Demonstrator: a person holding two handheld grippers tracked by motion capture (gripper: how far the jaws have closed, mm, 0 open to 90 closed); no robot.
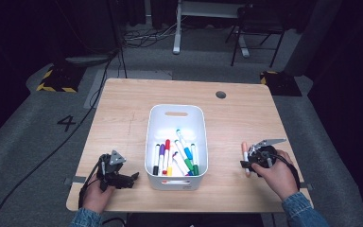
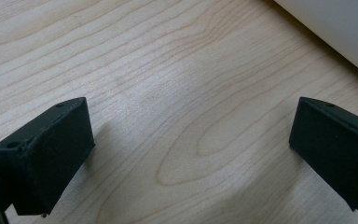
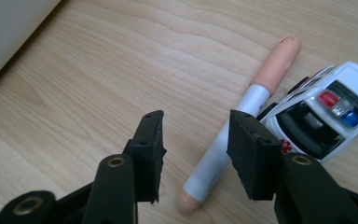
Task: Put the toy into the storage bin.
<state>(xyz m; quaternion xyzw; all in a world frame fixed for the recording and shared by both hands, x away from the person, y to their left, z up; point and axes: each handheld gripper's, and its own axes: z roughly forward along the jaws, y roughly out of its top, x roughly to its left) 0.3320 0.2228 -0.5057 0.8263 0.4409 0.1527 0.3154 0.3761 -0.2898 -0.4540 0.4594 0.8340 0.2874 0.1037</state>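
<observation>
Right gripper (image 3: 196, 154) over marker (image 3: 242, 126)
Jaws part-open, nothing held; the marker's long axis runs between them, toy car (image 3: 321, 112) touching alongside. Left gripper (image 1: 123, 177) wide, idle.

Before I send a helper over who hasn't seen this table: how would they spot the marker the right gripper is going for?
Start at the white bin mid-table, then look right to the right gripper. The marker lies on bare wood beside a toy police car. It alone is outside the bin: silver barrel, peach cap.
</observation>
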